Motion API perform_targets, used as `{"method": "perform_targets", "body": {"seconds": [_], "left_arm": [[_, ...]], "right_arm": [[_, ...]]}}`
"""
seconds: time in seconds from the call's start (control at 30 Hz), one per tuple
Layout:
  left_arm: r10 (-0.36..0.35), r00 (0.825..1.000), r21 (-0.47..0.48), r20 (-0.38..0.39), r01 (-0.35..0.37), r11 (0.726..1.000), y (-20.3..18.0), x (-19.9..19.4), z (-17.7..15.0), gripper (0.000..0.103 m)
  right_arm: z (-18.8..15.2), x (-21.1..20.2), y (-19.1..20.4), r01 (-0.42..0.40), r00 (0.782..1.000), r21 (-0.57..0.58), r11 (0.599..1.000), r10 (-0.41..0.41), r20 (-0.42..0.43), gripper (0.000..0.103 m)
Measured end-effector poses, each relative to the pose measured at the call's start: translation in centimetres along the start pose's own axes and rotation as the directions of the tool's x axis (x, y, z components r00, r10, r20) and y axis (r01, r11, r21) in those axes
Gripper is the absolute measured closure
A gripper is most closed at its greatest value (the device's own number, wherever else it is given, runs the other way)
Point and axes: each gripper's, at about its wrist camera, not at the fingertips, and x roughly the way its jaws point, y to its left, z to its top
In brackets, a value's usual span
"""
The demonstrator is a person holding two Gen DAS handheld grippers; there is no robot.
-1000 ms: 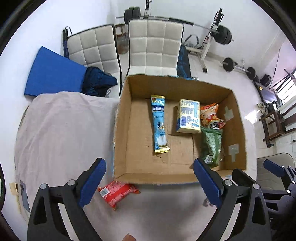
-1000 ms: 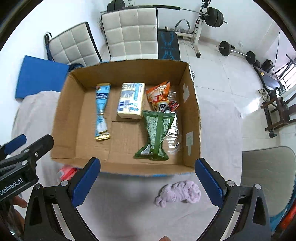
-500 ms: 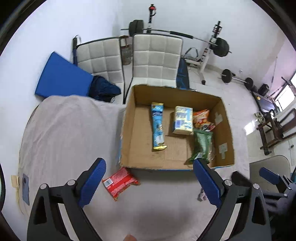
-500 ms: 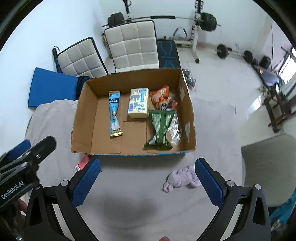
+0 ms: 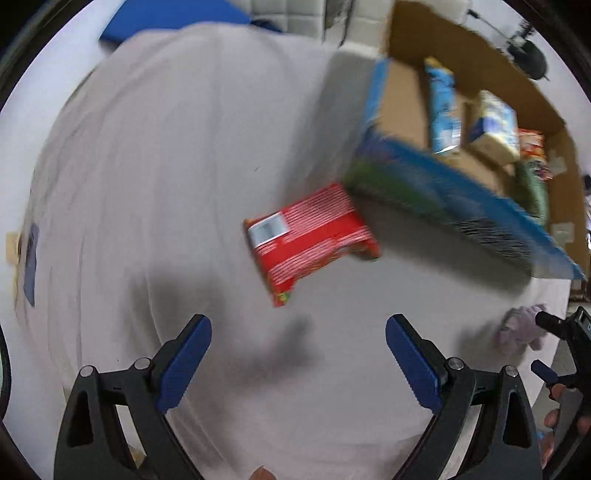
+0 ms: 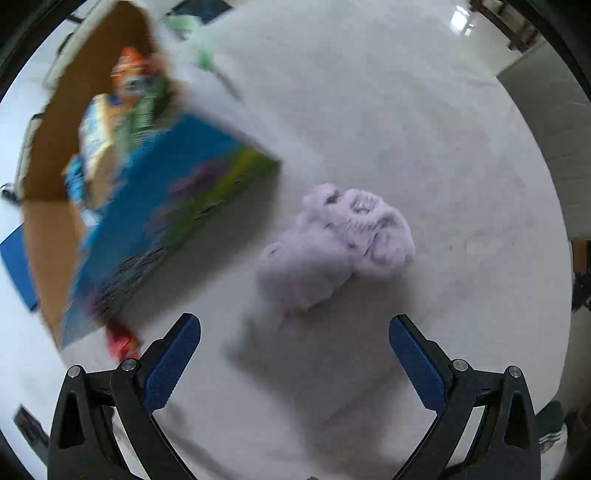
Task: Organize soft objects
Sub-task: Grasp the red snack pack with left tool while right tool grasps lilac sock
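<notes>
A red snack packet lies on the grey cloth by the near corner of the cardboard box. My left gripper is open and empty, low over the cloth just short of the packet. A lilac plush toy lies on the cloth in the right wrist view. My right gripper is open and empty, just short of the toy. The toy also shows in the left wrist view. The box holds several snack packs. The red packet peeks out beside the box.
The box has a blue printed outer wall. A blue mat and padded chairs stand behind the cloth-covered table. The right gripper shows at the left view's right edge. A grey chair stands to the right.
Both grippers have dropped down from high above the box to just over the cloth, the left one towards the red packet and the right one towards the plush toy. Both stay open.
</notes>
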Motion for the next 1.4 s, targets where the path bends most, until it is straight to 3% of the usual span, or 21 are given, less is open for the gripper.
{"method": "perform_targets", "body": {"seconds": [0.1,0.13,0.17,0.2,0.27,0.47,0.53,0.7,0.83,0.9,1.0,1.07,1.13,1.23,1.4], "left_arm": [[-0.027,0.999,-0.069,-0.042,0.024,0.997,1.5,1.6,0.5,0.006],[-0.045,0.998,-0.098,-0.053,0.040,0.994,2.0,2.1,0.7,0.006],[-0.046,0.997,-0.125,-0.060,0.038,0.991,2.5,2.5,1.0,0.006],[-0.051,0.997,-0.140,-0.063,0.041,0.989,2.8,2.8,1.2,0.006],[-0.068,0.996,-0.143,-0.062,0.058,0.988,2.9,3.2,1.8,0.006],[0.041,0.997,0.101,-0.066,-0.035,0.994,0.3,4.6,3.6,0.006],[0.075,0.994,0.201,-0.085,-0.056,0.978,-1.0,5.6,4.1,0.006],[0.188,0.980,0.411,-0.072,-0.142,0.900,-3.7,7.6,4.4,0.006],[0.157,0.985,0.485,-0.068,-0.105,0.868,-4.8,8.2,5.0,0.006],[0.123,0.990,0.491,-0.071,-0.072,0.868,-5.0,8.1,5.4,0.006],[0.087,0.991,0.486,-0.104,-0.026,0.873,-5.0,8.3,4.9,0.031],[0.094,0.991,0.489,-0.093,-0.037,0.871,-5.6,8.5,4.7,0.037],[0.082,0.992,0.458,-0.099,-0.028,0.888,-5.4,8.1,4.0,0.046],[0.061,0.990,0.396,-0.127,-0.006,0.918,-5.0,7.5,2.0,0.053],[0.042,0.986,0.345,-0.163,0.017,0.938,-5.9,6.7,-2.8,0.055]], "right_arm": [[1.0,1.8,-0.8,-0.030,1.000,0.068,0.997,0.029,0.008,0.001],[1.2,2.2,-1.0,-0.043,0.999,0.087,0.995,0.042,0.015,0.006],[1.3,2.4,-1.1,-0.041,0.999,0.095,0.995,0.040,0.017,0.012],[1.4,2.6,-1.0,-0.035,0.999,0.092,0.995,0.034,0.013,0.033],[1.2,2.8,-0.7,-0.005,1.000,0.062,0.998,0.004,0.009,0.043],[-0.7,2.5,1.4,0.034,0.998,-0.121,0.992,-0.040,-0.048,0.048],[-2.2,2.6,3.0,0.051,0.996,-0.223,0.973,-0.066,-0.061,0.048],[-5.4,3.5,7.3,0.100,0.990,-0.405,0.909,-0.132,-0.050,0.048],[-6.8,3.9,8.9,0.102,0.988,-0.455,0.885,-0.144,-0.060,0.048],[-7.1,4.0,9.3,0.103,0.986,-0.475,0.874,-0.153,-0.067,0.048],[-7.9,4.4,9.9,0.111,0.983,-0.499,0.859,-0.170,-0.074,0.047],[-8.1,4.8,10.5,0.120,0.980,-0.511,0.851,-0.185,-0.079,0.047],[-8.5,4.8,10.6,0.113,0.978,-0.523,0.845,-0.189,-0.094,0.048],[-7.7,5.1,11.4,0.126,0.972,-0.545,0.829,-0.213,-0.098,0.048],[-8.6,4.7,10.3,0.150,0.958,-0.591,0.793,-0.265,-0.113,0.047]]}}
